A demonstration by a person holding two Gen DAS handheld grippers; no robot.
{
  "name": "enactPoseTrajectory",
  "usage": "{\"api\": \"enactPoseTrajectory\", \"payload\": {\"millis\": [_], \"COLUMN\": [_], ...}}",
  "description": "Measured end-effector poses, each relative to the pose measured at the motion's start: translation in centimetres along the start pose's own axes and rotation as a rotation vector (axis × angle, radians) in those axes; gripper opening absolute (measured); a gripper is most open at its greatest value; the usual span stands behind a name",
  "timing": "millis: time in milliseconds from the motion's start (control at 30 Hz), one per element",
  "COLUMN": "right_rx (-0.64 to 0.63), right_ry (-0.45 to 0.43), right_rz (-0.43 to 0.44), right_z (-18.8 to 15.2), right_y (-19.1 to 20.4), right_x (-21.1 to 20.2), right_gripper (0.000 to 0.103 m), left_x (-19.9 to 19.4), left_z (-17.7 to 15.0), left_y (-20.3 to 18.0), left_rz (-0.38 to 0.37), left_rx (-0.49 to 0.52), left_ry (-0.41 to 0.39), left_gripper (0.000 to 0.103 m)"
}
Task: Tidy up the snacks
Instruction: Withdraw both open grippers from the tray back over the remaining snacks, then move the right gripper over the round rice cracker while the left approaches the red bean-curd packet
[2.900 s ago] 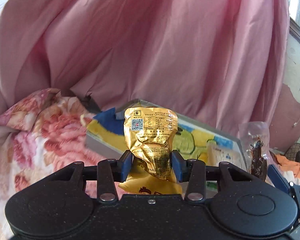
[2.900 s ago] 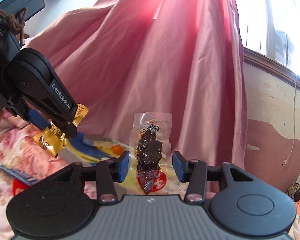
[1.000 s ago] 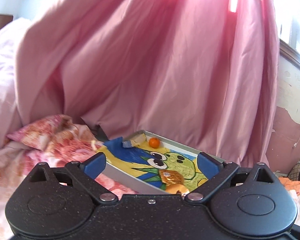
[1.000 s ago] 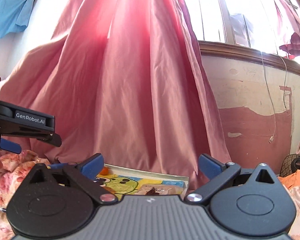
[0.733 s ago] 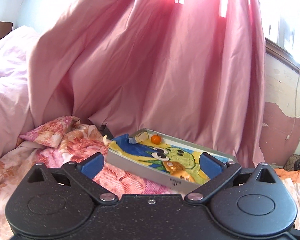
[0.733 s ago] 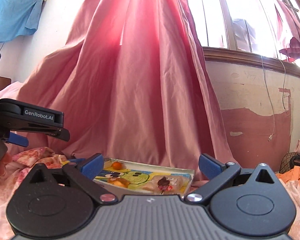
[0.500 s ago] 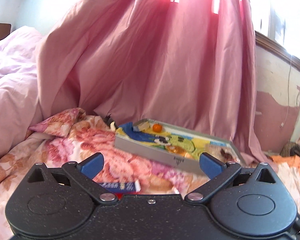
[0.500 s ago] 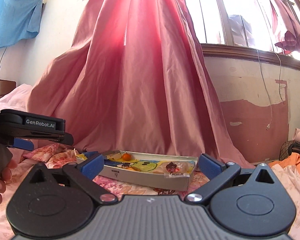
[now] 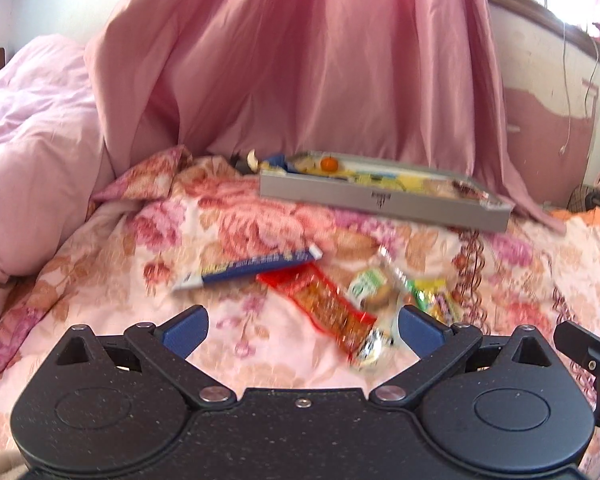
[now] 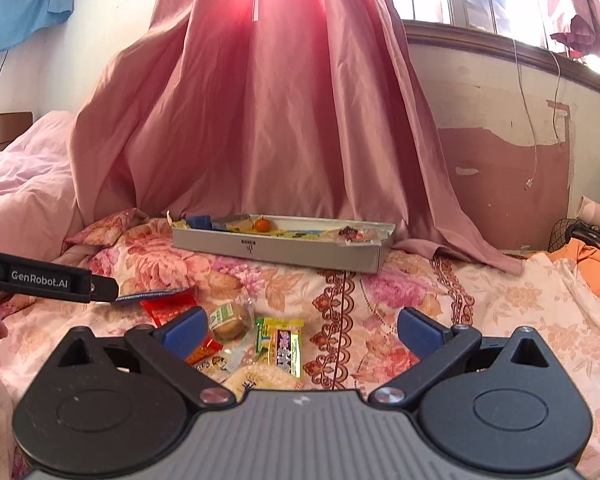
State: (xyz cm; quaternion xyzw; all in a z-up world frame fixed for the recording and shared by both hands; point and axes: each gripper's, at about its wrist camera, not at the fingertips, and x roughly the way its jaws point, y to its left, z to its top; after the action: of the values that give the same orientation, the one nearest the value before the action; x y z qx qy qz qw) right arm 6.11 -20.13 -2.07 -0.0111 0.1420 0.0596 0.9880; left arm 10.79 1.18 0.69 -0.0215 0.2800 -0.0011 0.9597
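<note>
Several snack packets lie on the floral bedspread in front of me: a blue bar (image 9: 252,266), a red packet (image 9: 324,308), a green-labelled round cake (image 10: 228,320) and a yellow-green candy packet (image 10: 282,346). My left gripper (image 9: 300,326) is open and empty just above the red packet. My right gripper (image 10: 300,326) is open and empty over the candy packet. A grey tin tray (image 9: 380,200) at the back holds an orange (image 9: 329,163) and other snacks; it also shows in the right wrist view (image 10: 276,248).
A pink curtain (image 10: 268,120) hangs behind the tray. A pink duvet (image 9: 28,152) is bunched at the left. Orange cloth (image 10: 596,268) lies at the far right. The left gripper's body (image 10: 48,280) shows at the left of the right wrist view.
Both grippers released their packets into the tray, opened, and pulled back and down towards the loose snacks on the bedspread.
</note>
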Motion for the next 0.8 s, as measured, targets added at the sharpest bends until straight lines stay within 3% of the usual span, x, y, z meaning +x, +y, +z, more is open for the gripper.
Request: {"api": "enactPoseTrajectory", "payload": {"millis": [300, 800], "right_rx": [-0.017, -0.008], "right_ry": [0.205, 0.427], "right_rz": [0.067, 0.092], "right_z": [-2.0, -3.5], "right_y": [0.9, 1.7], "right_x": [2.1, 6.2], "right_gripper": [0.103, 0.103], "left_x": [2.1, 4.4], "left_z": [-2.1, -2.9], "left_y": [0.3, 0.5], "left_rz": [0.0, 0.016], "left_rx": [0.023, 0.003], "left_ry": [0.165, 0.249], "left_gripper": [0.098, 0.098]}}
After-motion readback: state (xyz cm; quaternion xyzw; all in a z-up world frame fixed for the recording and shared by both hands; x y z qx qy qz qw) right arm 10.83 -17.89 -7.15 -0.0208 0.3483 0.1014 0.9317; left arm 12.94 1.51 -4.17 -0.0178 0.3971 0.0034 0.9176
